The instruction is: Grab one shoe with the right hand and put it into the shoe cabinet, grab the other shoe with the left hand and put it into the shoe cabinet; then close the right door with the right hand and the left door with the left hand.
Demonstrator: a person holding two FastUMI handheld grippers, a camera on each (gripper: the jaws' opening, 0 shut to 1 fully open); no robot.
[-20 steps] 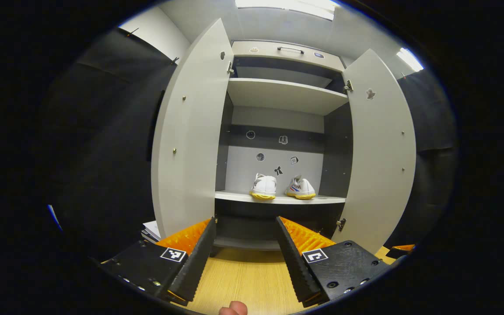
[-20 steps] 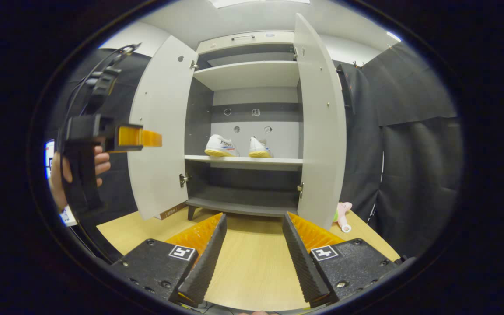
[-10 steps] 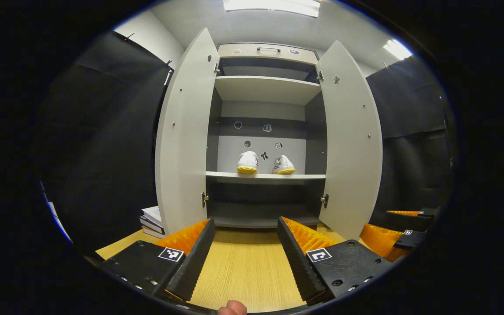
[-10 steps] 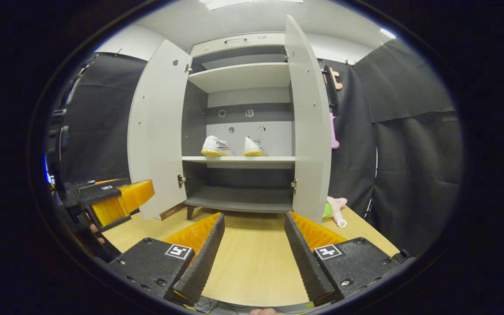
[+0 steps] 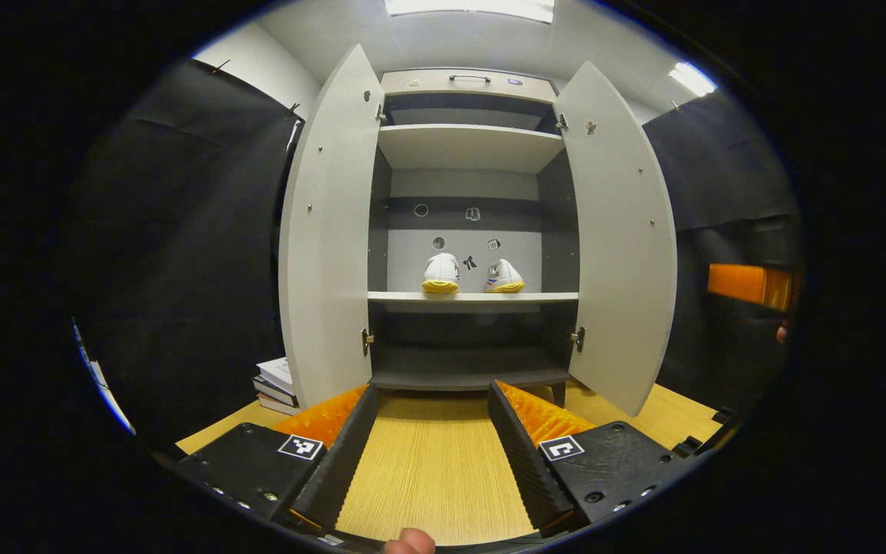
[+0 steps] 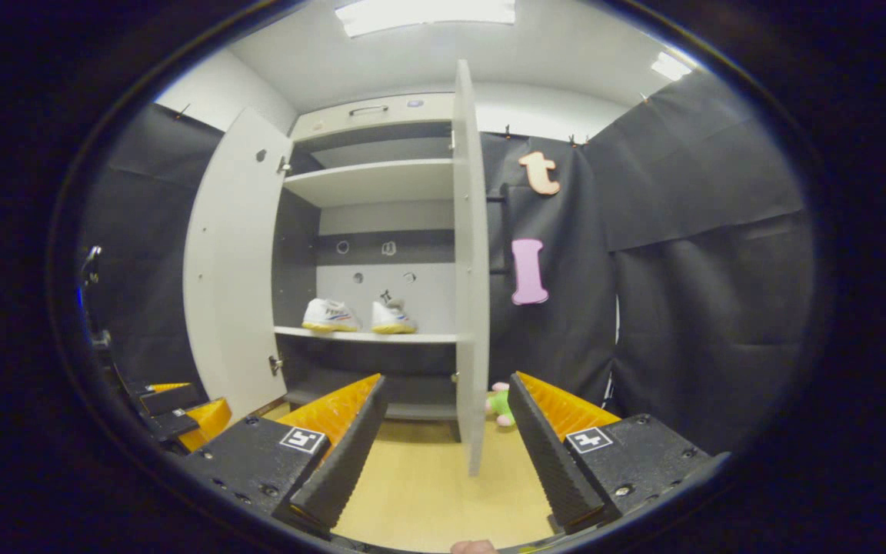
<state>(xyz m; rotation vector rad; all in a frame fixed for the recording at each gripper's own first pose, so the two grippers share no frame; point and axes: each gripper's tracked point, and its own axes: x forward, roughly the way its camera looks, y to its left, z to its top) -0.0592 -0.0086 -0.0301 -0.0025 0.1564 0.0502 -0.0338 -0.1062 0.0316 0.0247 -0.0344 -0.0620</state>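
Already both shoes sit inside the shoe cabinet [image 5: 466, 81], side by side on its middle shelf [image 5: 474, 297]. From the left gripper view, the left shoe [image 5: 441, 274] shows its heel end: a white upper over a yellow sole. The right shoe [image 5: 504, 276], just beside it and not touching, is the same white with a yellow sole and a streak of blue and red along its side (the markings are too small to make out further). A few small stickers dot the back panel above them.

Both doors stand wide open. The left door [image 5: 328, 254] and the right door [image 5: 621, 246] are pale grey with small hinges at the inner edges. In the right gripper view the right door [image 6: 472, 261] is seen nearly edge-on, its lower edge between the fingers of the right gripper [image 6: 447, 454].

The left gripper [image 5: 431, 454] hangs over the wooden table [image 5: 428, 477] in front of the cabinet, jaws spread and holding nothing. The right gripper is likewise spread and empty.

A stack of books [image 5: 278, 381] lies by the left door, and a small plush toy [image 6: 498, 403] sits on the table beyond the right door.
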